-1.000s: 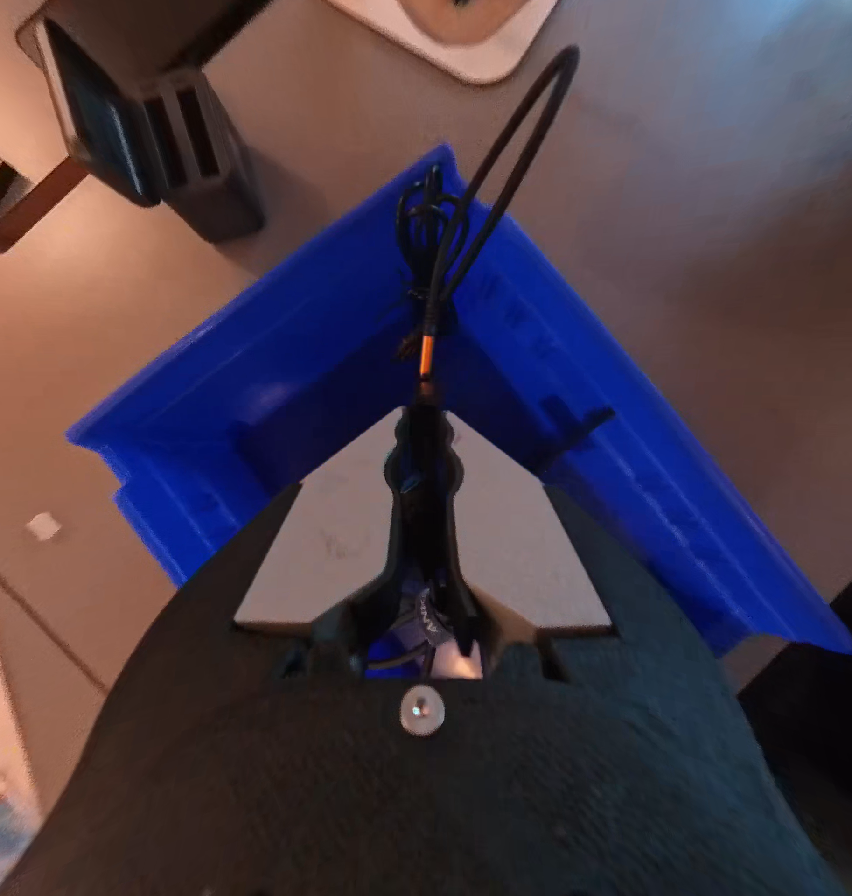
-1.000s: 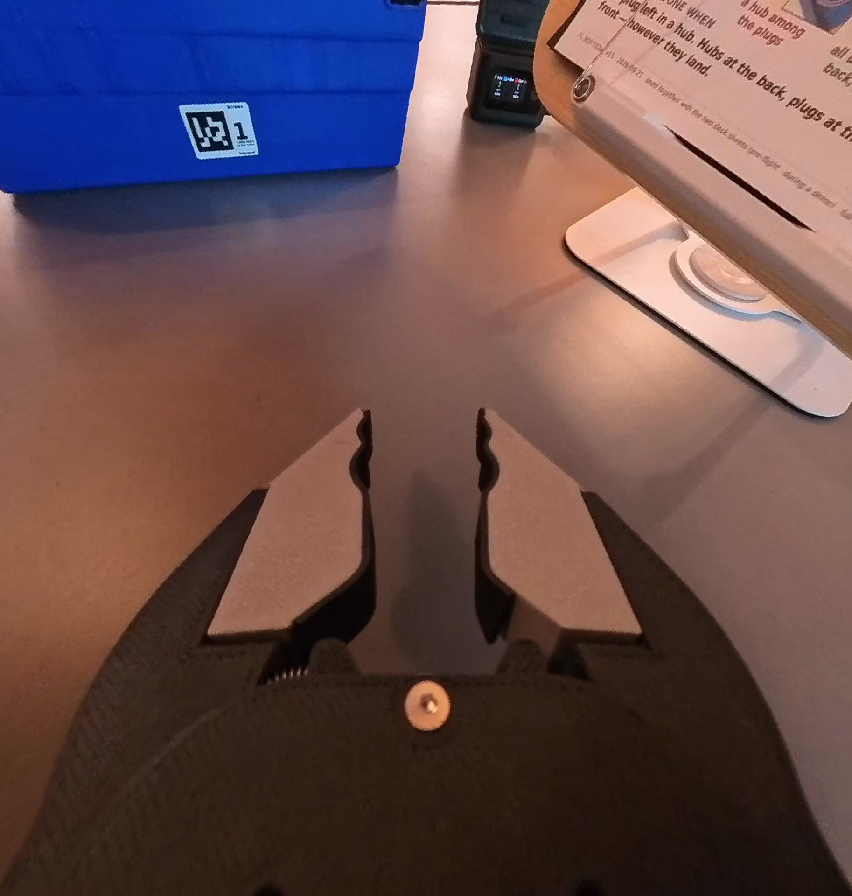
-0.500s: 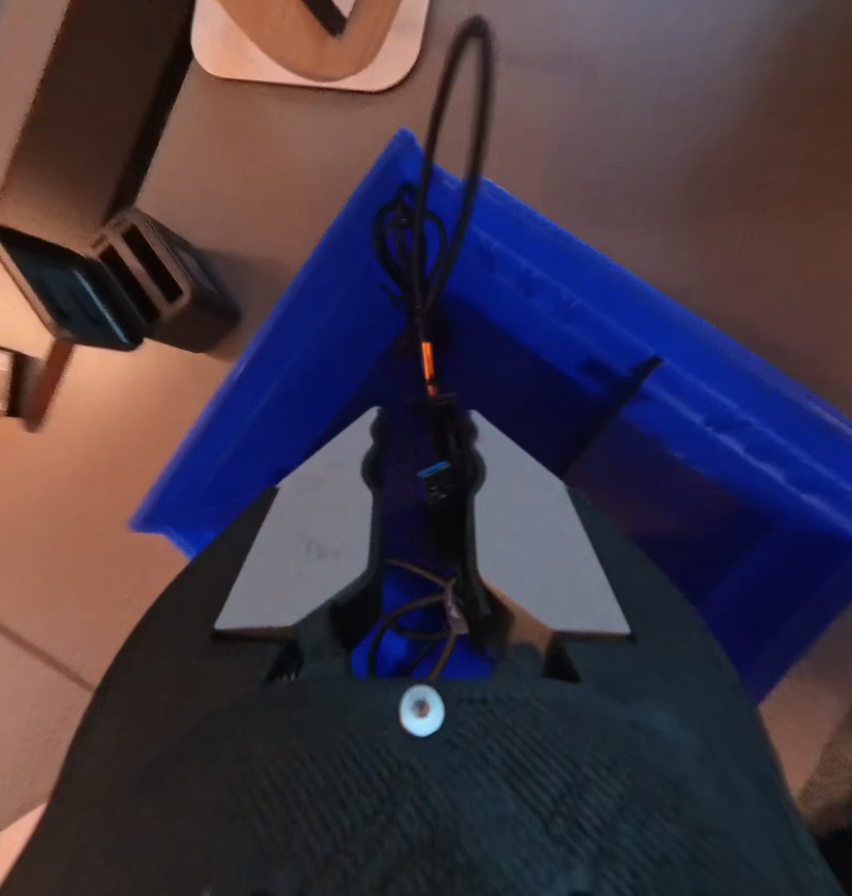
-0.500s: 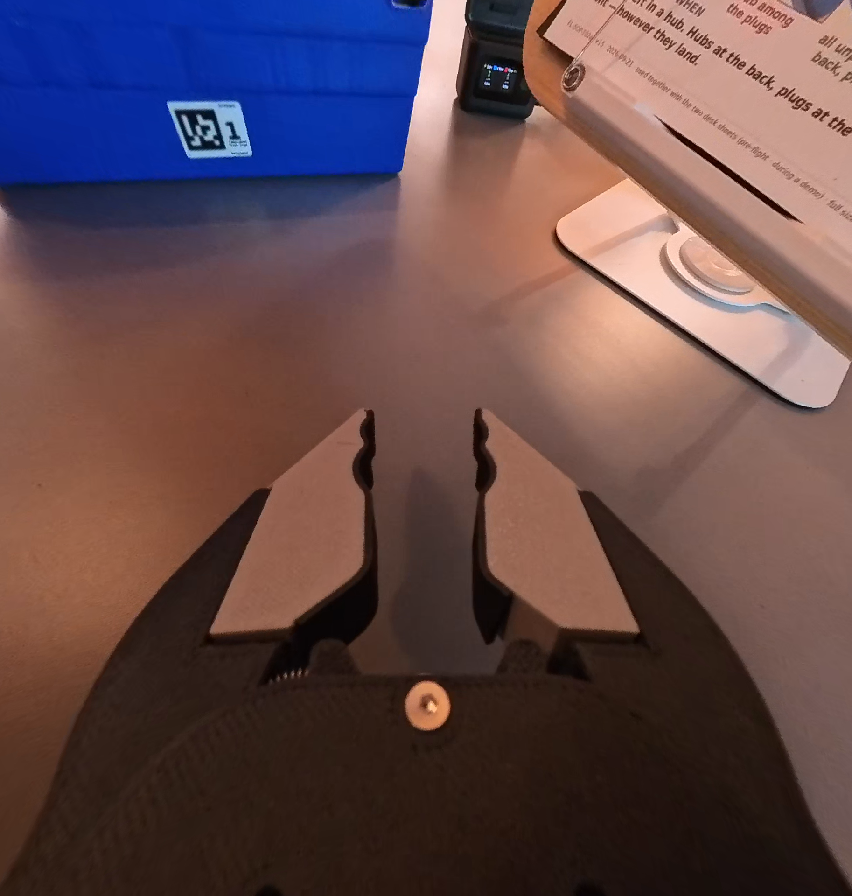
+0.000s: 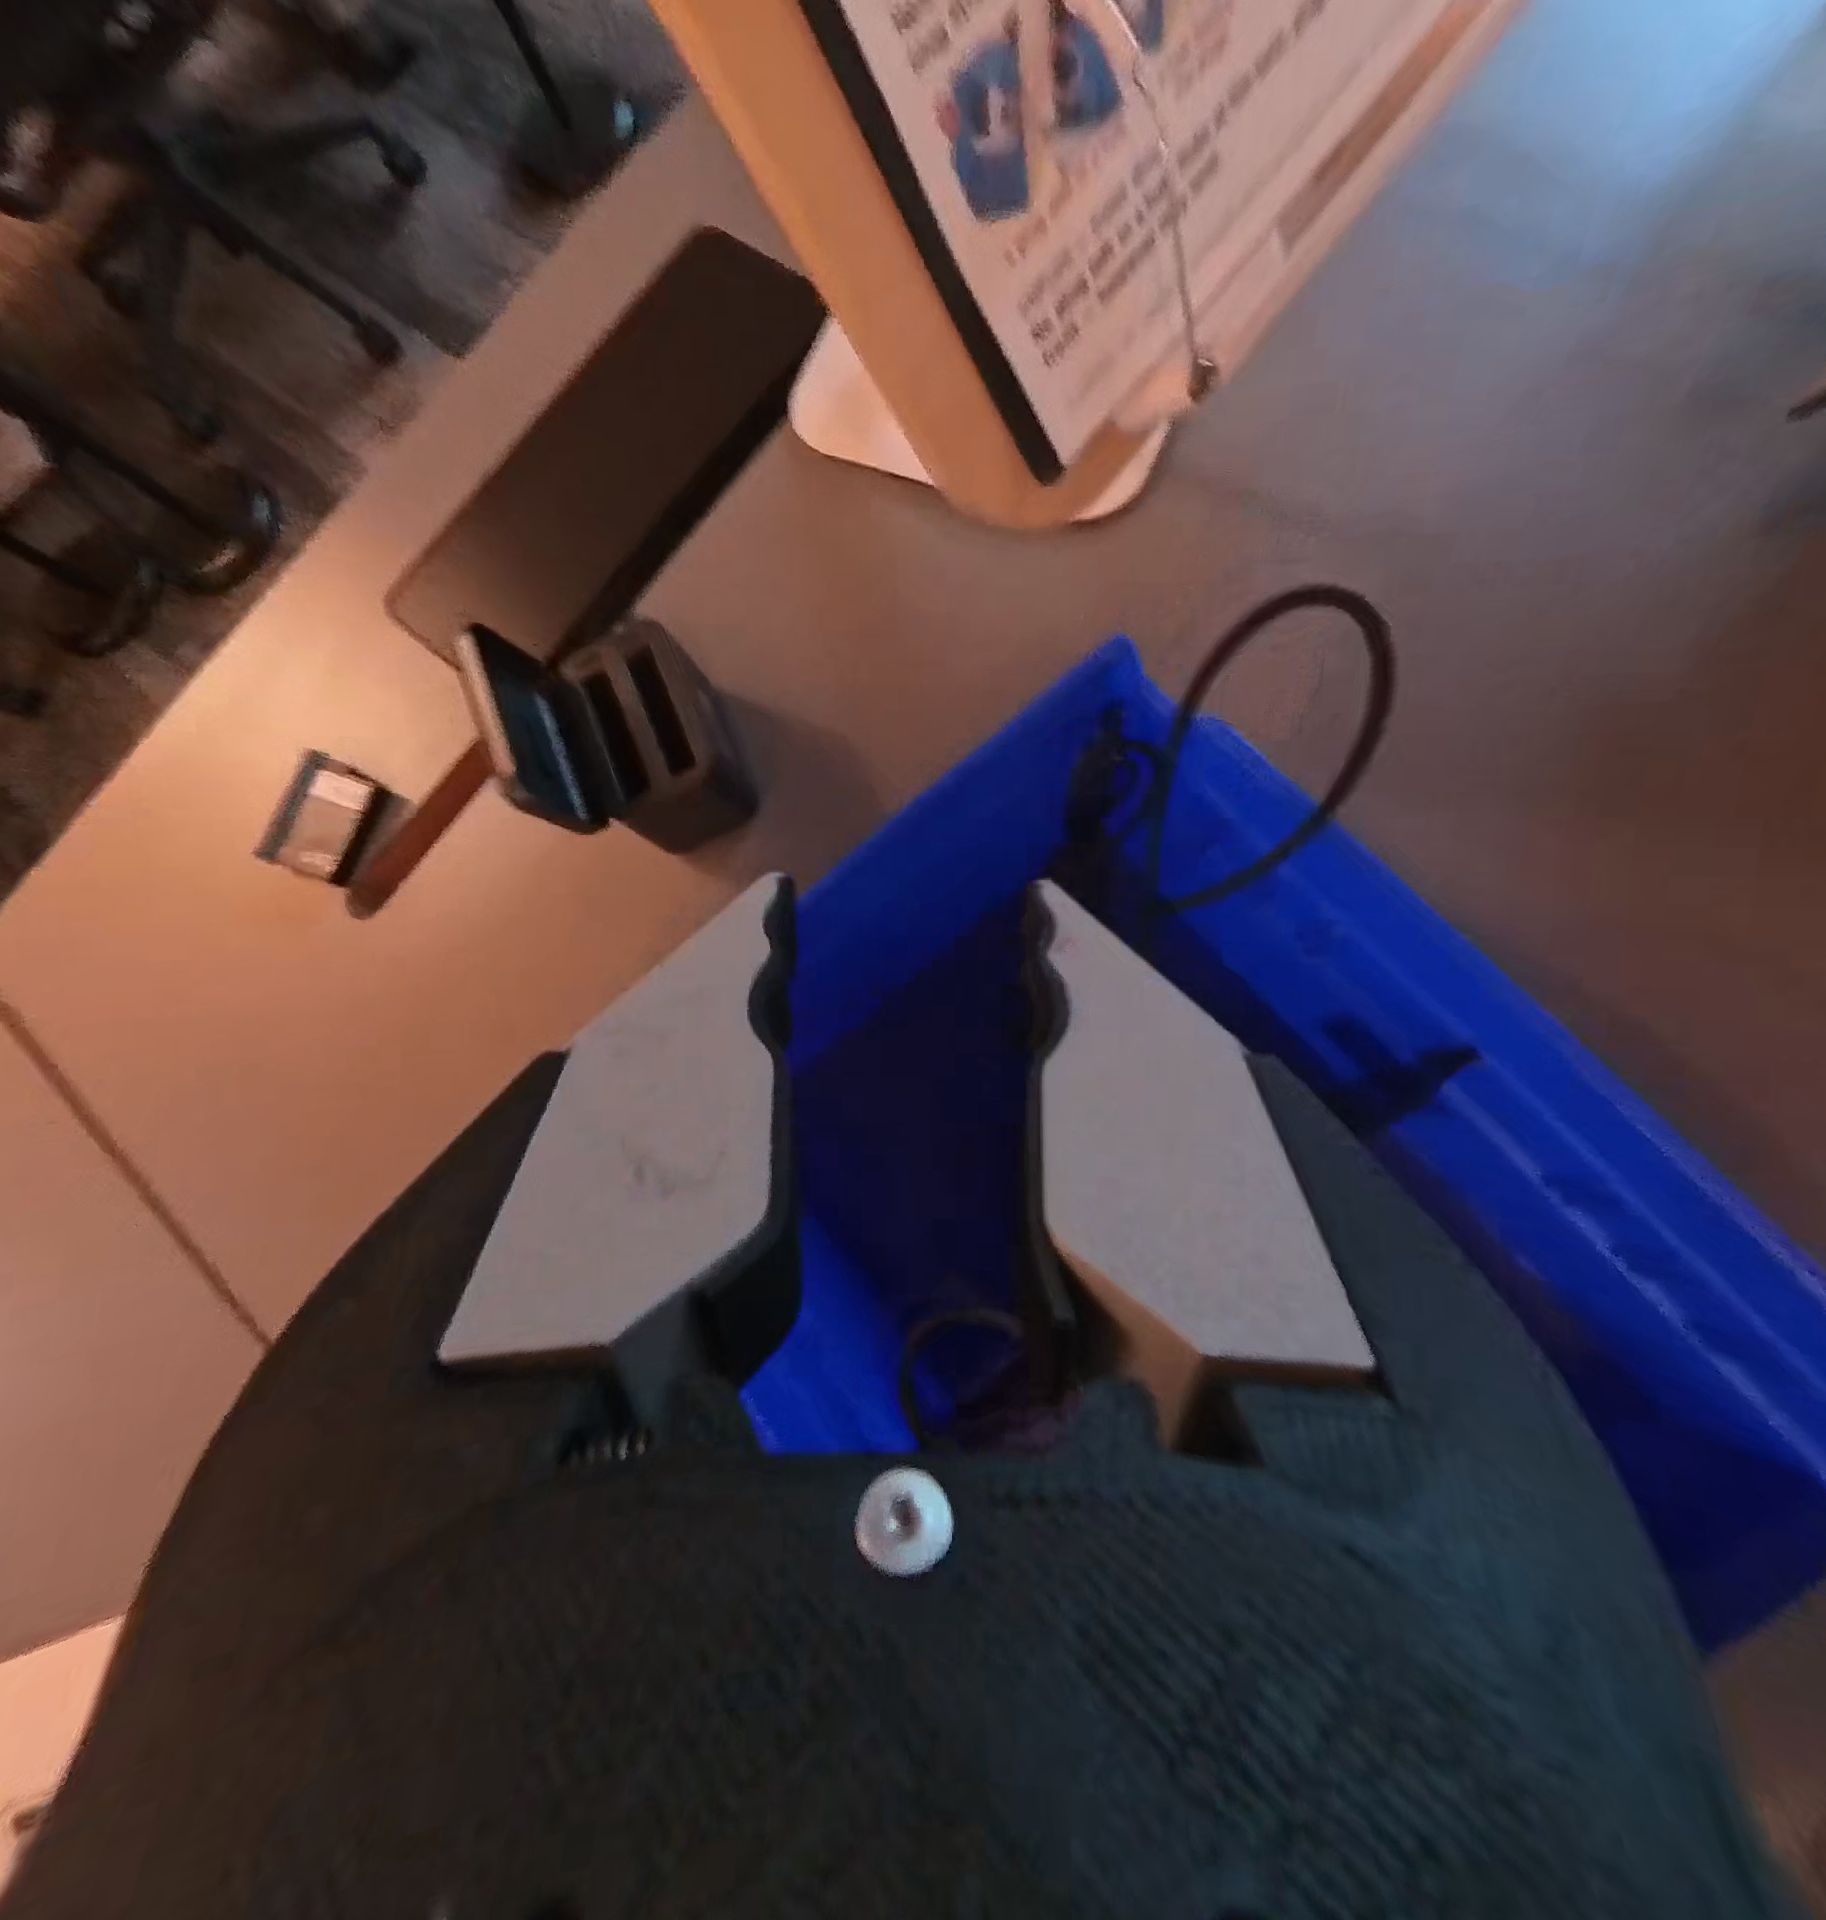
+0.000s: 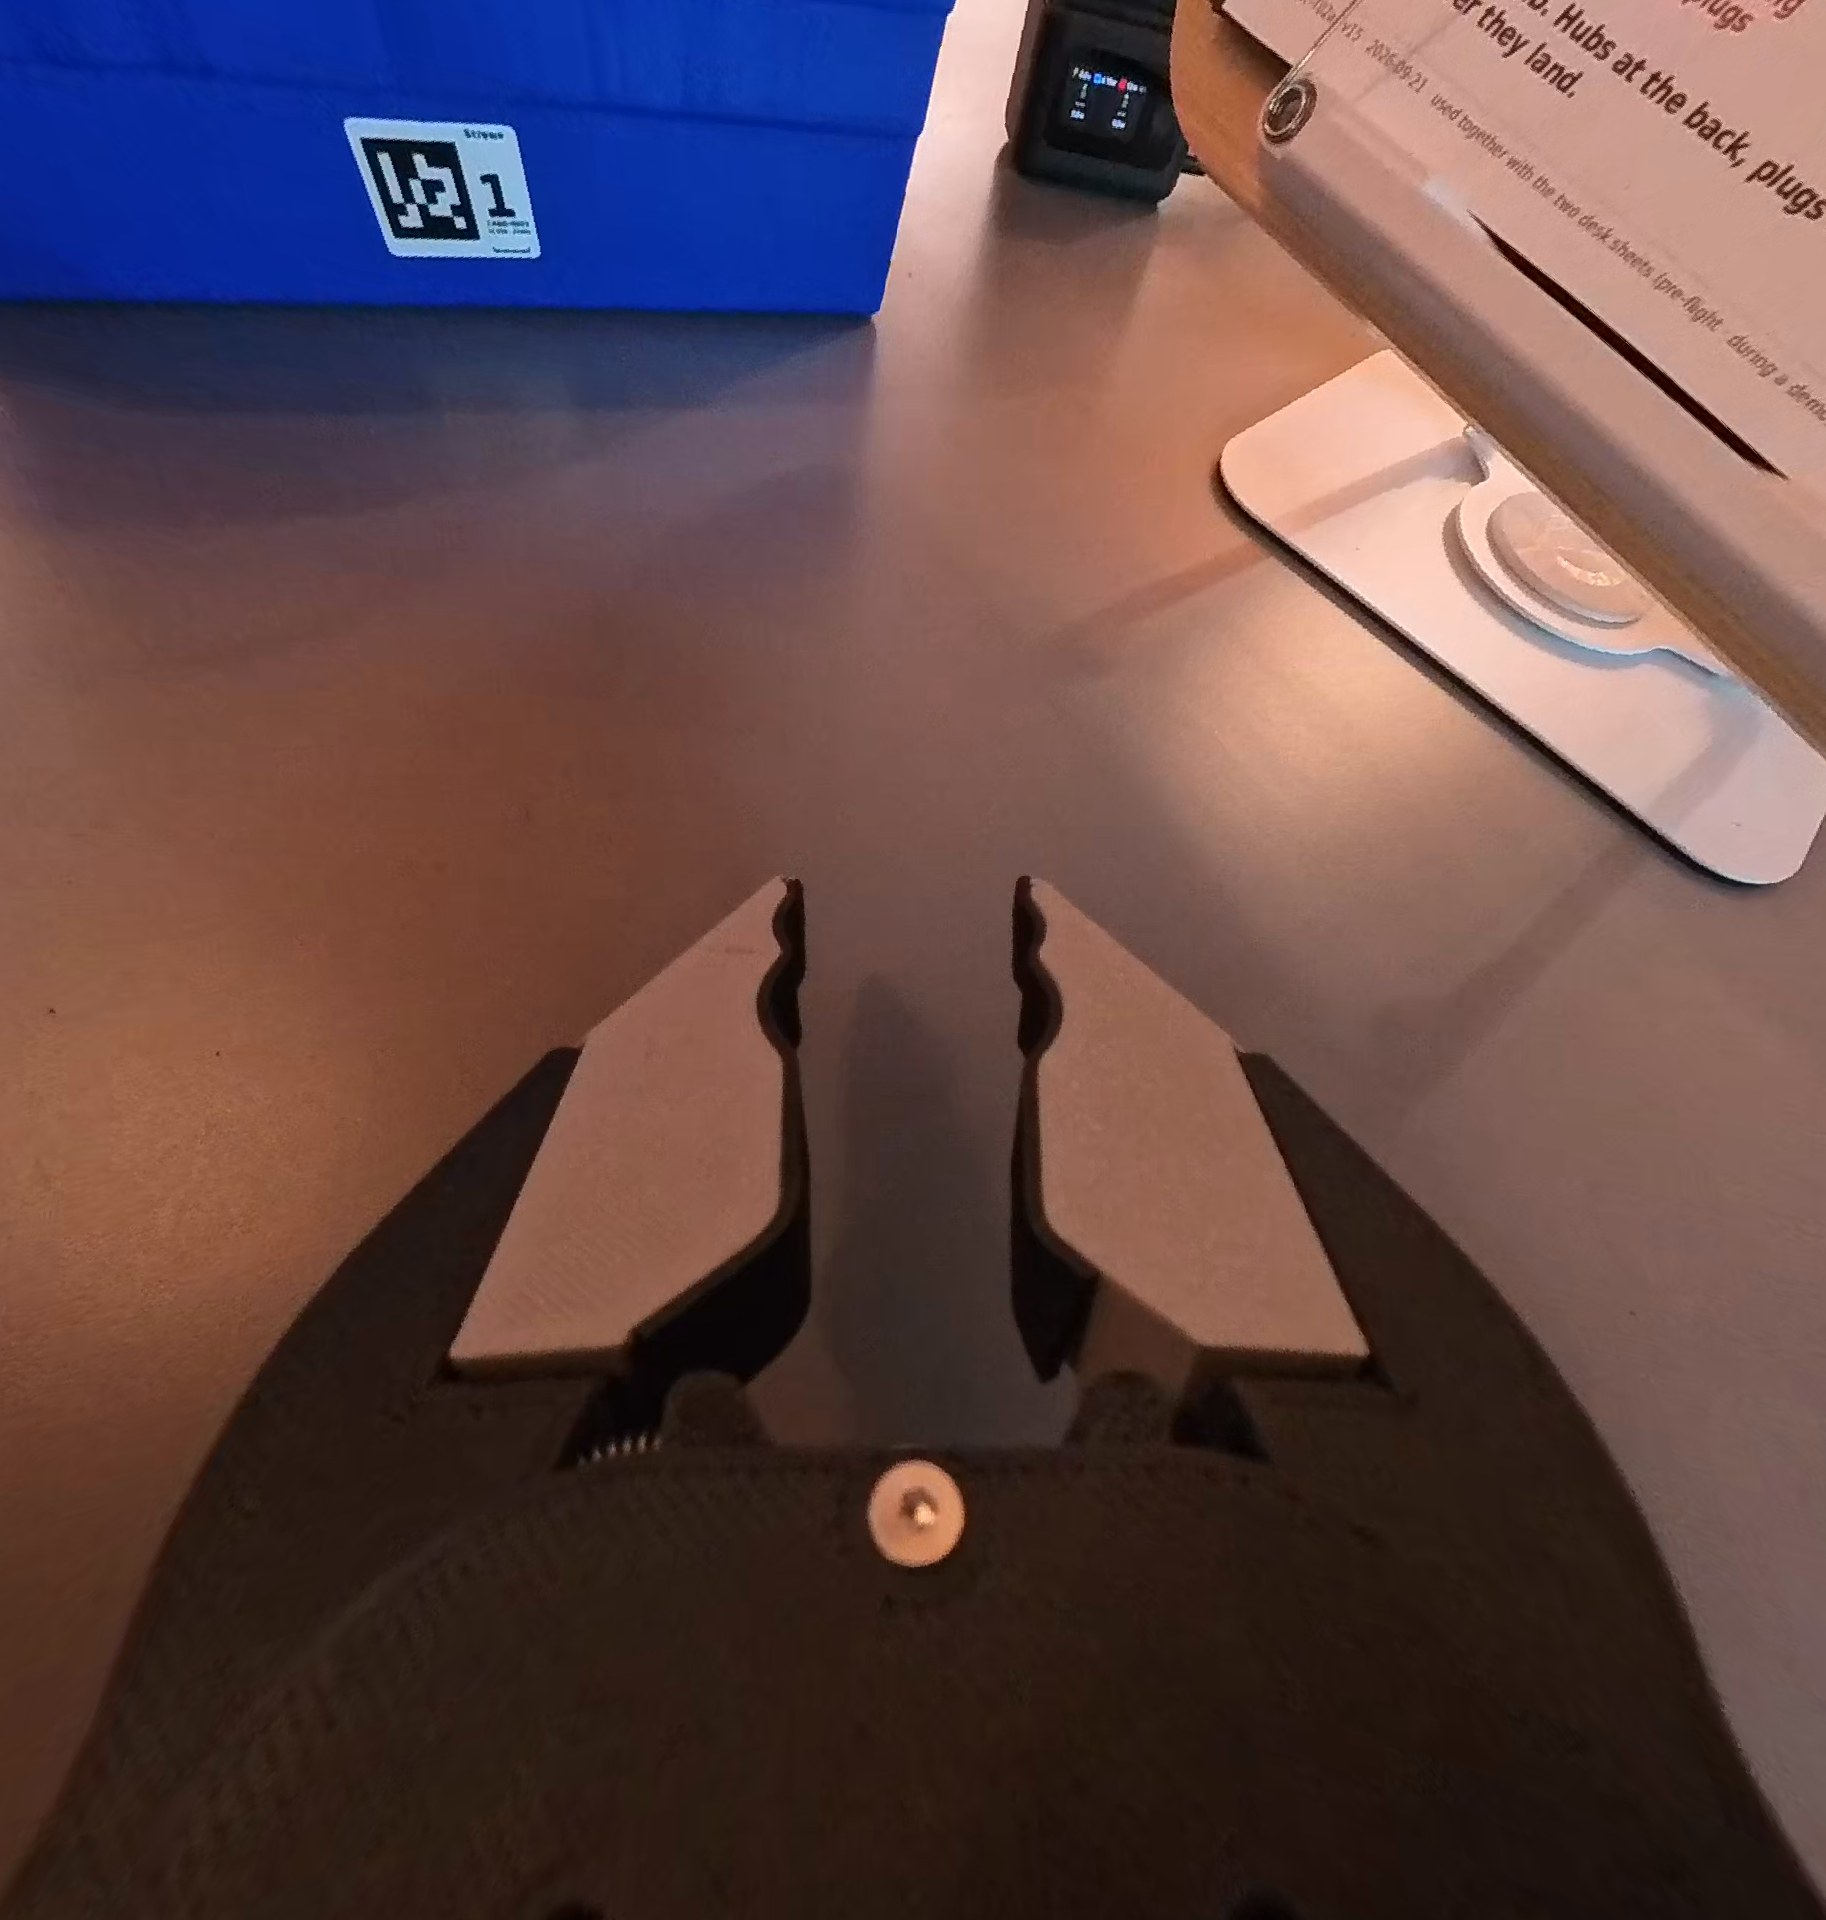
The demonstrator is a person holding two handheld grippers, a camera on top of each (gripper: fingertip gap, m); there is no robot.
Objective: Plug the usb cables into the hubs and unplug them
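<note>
Left gripper (image 5: 904, 914) over the bin (image 5: 1491, 1174) – fingers spread, empty; cable (image 5: 1293, 727) seemingly inside. Right gripper (image 6: 907, 914) spread over bench (image 6: 576, 675).

The cable (image 5: 1293, 748) loops over the bin's (image 5: 1511, 1143) far corner, the stand (image 6: 1511, 665) right of it.

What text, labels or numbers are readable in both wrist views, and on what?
I don't transcribe writing, so here is where each text stands.
White sticker on the side of the blue bin: a black square code and some print, legible.
Instruction sheet on the tilted wooden board: printed lines, legible in the right wrist view, blurred in the left.
Screen of the small black device: coloured characters, too small to read.
</note>
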